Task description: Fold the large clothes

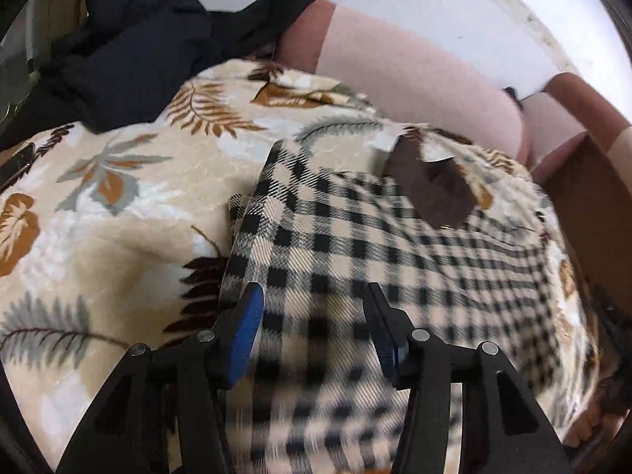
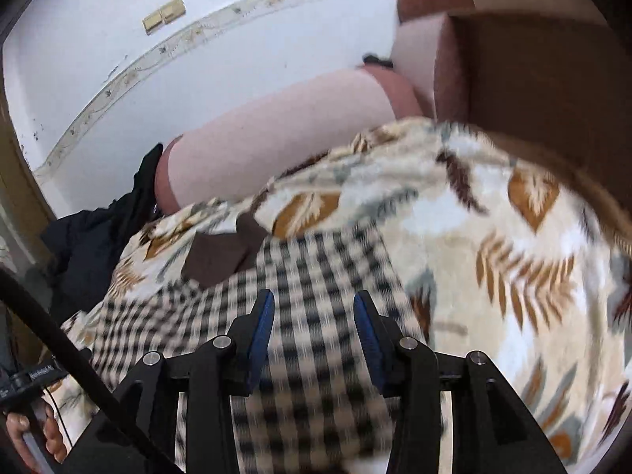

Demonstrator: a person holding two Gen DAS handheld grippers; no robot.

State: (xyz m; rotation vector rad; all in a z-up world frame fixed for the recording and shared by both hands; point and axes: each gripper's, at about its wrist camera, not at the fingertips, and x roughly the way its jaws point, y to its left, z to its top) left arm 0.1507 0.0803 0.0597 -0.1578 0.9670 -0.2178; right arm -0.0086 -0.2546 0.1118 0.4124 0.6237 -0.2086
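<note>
Both tools [image 1: 314, 300] [image 2: 314, 308] spread over checked garment [image 1: 355, 237], w/o grip.

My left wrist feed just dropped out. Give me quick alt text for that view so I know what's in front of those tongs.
The left tongs stand open, holding nothing, above a black-and-cream checked garment spread on a leaf-print blanket. A brown lining patch shows at the garment's far end. Beyond lie dark clothes at far left and a pink sofa back.

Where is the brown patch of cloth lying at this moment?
In the left wrist view the brown patch lies right of centre, at the far end of the checked garment, on the leaf-print blanket; in the right wrist view it shows left of centre.
</note>
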